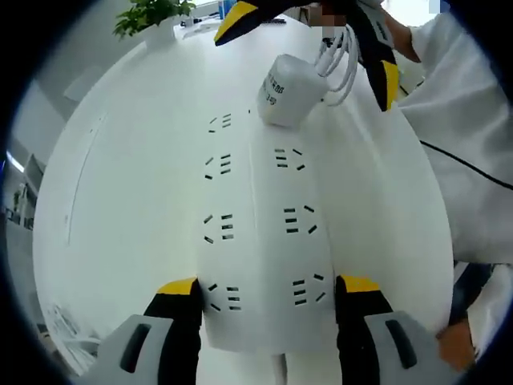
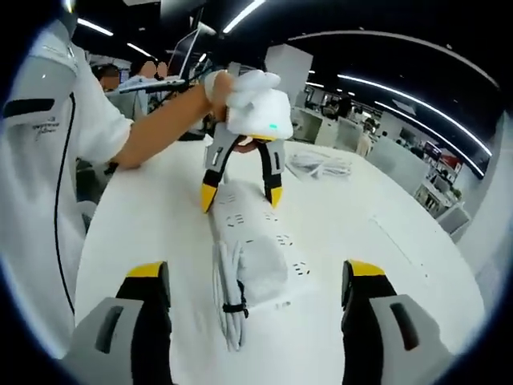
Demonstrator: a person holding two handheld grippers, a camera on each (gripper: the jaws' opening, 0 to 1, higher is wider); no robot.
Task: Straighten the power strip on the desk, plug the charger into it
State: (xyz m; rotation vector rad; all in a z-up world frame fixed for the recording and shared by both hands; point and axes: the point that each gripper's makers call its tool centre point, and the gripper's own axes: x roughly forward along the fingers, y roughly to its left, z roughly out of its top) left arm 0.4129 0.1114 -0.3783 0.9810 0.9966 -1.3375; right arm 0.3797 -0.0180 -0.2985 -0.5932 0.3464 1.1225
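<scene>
On the white table (image 1: 120, 184) lies the strip (image 1: 260, 233), left fingers (image 1: 268, 301) clamped on its end; right fingers (image 2: 255, 293) stand apart (charger (image 1: 290, 92) resting on the strip).

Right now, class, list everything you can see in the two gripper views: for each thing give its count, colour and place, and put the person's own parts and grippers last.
power strip: one, white, flat on the desk, its near end between the left gripper's jaws
charger: one, white, lying on the far end of the strip
charger cable: one, white, bundled with a black tie beside the charger
desk: one, white, under everything
potted plant: one, green, far desk edge
loose cables: one small pile, white, farther along the desk
left gripper: yellow-tipped, black jaws astride the strip
right gripper: yellow-tipped, jaws spread, empty
person's forearm: one, white sleeve, behind the left gripper
</scene>
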